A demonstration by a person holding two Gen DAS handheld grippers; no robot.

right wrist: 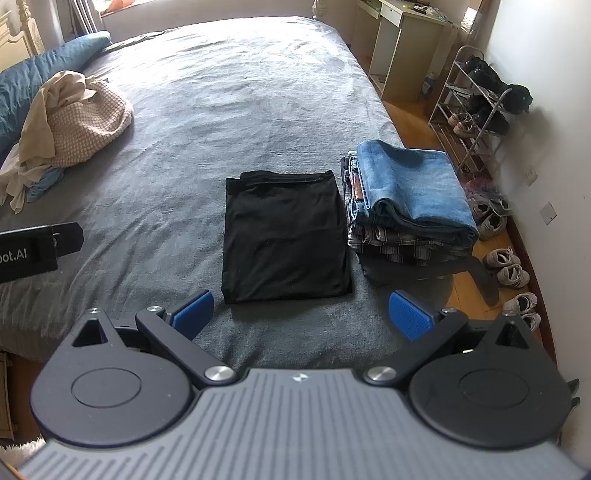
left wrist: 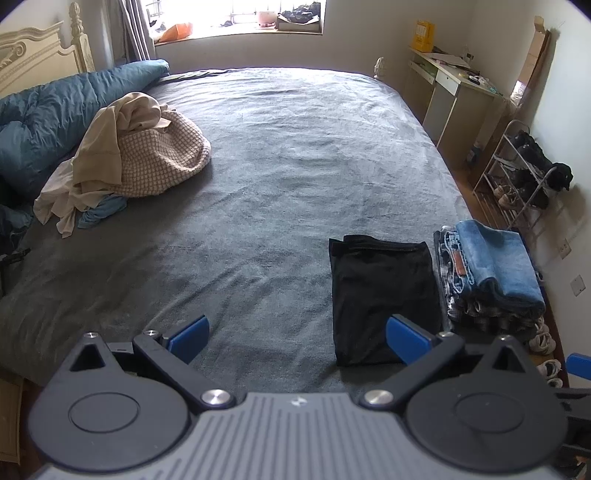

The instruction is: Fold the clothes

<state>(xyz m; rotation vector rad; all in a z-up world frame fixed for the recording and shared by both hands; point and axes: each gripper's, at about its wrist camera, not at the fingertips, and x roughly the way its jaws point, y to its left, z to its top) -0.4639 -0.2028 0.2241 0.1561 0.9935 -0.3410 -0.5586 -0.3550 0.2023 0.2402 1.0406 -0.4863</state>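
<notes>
The only lettering that reads stands in the right wrist view, at the left edge of the frame about halfway down: white characters "oot.AI" on a black gripper body (right wrist: 29, 254) that juts in from the side (the start of the word is cut off by the frame edge). On each gripper's own grey ribbed housing, low in the middle of both views, sits a small pale emblem (left wrist: 296, 401), a mark and not letters. The yellow box (left wrist: 424, 35) on the desk at the upper right of the left wrist view carries print too small to make out. The brown patch (right wrist: 357, 192) on the folded jeans shows no legible writing.
</notes>
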